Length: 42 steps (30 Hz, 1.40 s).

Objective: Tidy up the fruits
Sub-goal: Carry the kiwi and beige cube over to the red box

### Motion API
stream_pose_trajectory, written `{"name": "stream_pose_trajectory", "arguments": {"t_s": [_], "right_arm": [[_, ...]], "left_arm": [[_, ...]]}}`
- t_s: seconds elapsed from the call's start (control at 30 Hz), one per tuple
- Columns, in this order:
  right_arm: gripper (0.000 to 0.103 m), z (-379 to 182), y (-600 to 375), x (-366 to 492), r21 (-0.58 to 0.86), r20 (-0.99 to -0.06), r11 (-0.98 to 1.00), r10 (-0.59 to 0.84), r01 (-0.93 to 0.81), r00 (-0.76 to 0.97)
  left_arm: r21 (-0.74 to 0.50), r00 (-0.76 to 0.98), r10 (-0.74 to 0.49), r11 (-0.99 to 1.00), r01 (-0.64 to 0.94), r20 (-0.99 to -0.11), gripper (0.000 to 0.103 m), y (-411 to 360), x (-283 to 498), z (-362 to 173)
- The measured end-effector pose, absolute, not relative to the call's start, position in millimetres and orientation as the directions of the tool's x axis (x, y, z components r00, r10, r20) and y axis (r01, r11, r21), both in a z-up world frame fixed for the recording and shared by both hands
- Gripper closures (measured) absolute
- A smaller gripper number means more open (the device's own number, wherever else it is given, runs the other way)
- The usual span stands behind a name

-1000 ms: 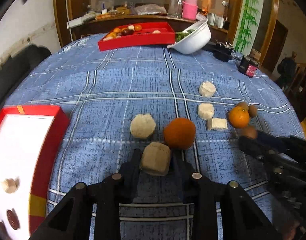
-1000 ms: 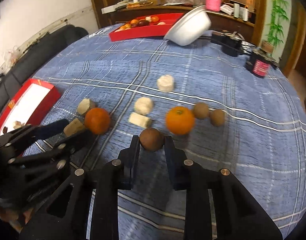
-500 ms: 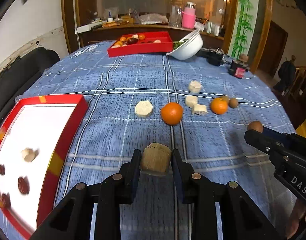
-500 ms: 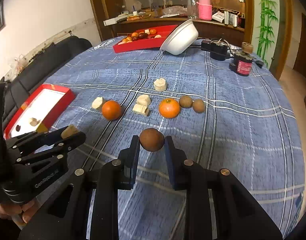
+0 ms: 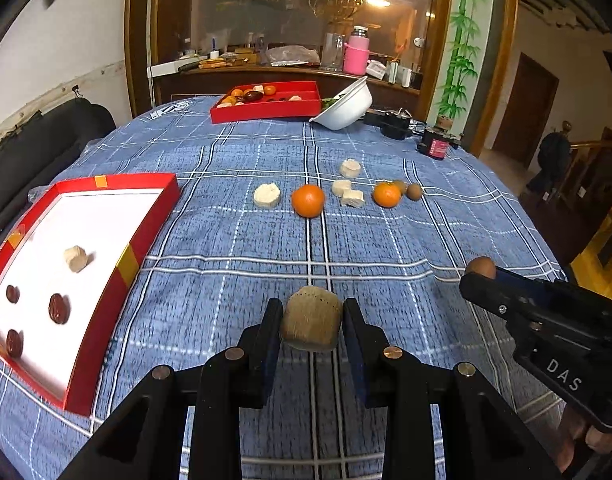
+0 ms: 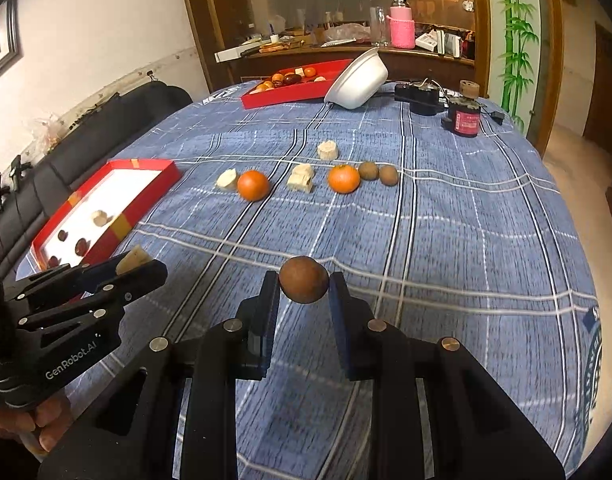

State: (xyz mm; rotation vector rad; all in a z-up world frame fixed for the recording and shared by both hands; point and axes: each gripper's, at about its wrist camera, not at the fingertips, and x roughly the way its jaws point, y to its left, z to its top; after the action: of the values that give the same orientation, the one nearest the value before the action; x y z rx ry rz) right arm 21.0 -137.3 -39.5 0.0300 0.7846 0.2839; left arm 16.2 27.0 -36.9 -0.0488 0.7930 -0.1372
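Observation:
My left gripper [image 5: 310, 322] is shut on a tan fruit chunk [image 5: 310, 318] and holds it above the blue checked tablecloth. My right gripper [image 6: 303, 286] is shut on a round brown fruit [image 6: 304, 285], also lifted. The near red tray [image 5: 146, 226] lies at the left, holding one pale chunk [image 5: 74, 258] and three dark red fruits [image 5: 58, 307]. Farther out lie two oranges [image 5: 308, 200], several pale chunks [image 5: 267, 195] and two small brown fruits [image 5: 413, 191]. The right gripper's tip with its fruit shows in the left view [image 5: 481, 268].
A second red tray [image 5: 266, 106] with mixed fruit sits at the far edge beside a tilted white bowl [image 5: 345, 106]. A black device [image 6: 419, 98] and a red-labelled jar [image 6: 465, 118] stand far right. A dark sofa [image 6: 106, 128] lines the left side.
Both grippers have risen and drawn back from the row of fruit, each carrying its piece. The near red tray has come more fully into view at the left.

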Motion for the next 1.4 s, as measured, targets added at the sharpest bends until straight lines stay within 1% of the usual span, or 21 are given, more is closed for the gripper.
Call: {"name": "stream_pose_trajectory", "arguments": {"t_s": [0.7, 1.03, 1.4], "right_arm": [[0.079, -37, -125, -1, 0.114, -0.687, 0.954, 0.278, -0.278, 0.671], [0.079, -39, -114, -3, 0.113, -0.691, 0.946, 0.294, -0.304, 0.66], [0.079, -36, -101, -4, 0.117, -0.686, 0.934, 0.321, -0.337, 0.653]], "left_arm": [[-0.098, 0.72, -0.097, 0.994, 0.04, -0.687, 0.074, 50, -9, -29], [-0.108, 0.713, -0.086, 0.994, 0.013, -0.696, 0.074, 62, -15, -34], [-0.124, 0.738, -0.065, 0.992, -0.026, -0.671, 0.074, 83, -25, -23]]}}
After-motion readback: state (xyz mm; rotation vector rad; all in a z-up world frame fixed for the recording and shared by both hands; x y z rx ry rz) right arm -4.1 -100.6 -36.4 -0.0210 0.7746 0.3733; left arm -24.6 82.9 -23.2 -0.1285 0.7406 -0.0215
